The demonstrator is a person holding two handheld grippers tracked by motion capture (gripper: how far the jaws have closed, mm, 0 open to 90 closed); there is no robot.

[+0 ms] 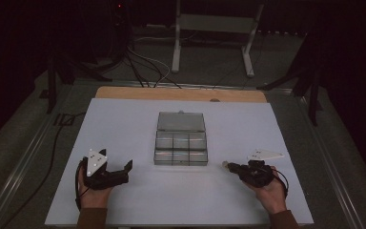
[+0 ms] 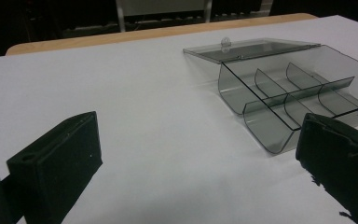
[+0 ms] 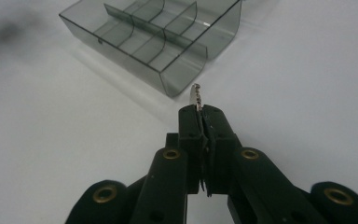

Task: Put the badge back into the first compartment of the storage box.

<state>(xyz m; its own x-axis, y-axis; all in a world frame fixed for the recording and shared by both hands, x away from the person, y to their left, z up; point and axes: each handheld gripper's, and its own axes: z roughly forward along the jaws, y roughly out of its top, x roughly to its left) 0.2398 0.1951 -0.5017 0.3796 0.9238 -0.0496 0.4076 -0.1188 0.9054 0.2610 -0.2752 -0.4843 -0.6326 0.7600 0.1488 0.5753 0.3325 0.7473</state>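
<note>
A clear grey compartment box [image 1: 181,145] sits mid-table with its lid [image 1: 181,121] folded back flat behind it; the compartments look empty. In the left gripper view the box [image 2: 289,93] lies ahead to the right. My left gripper [image 1: 116,164] rests on the table left of the box, open, with nothing between its jaws [image 2: 196,158]. My right gripper [image 1: 229,165] is to the right of the box, pointing at its near right corner. It is shut on a small silvery screw [image 3: 196,95] that sticks out past the fingertips [image 3: 200,112], a short way from the box [image 3: 154,37].
A white sheet [image 1: 124,129] covers the table, with a wooden edge [image 1: 181,93] at the far side. Beyond it stand a metal frame [image 1: 214,28] and floor cables [image 1: 143,67]. The surroundings are dark.
</note>
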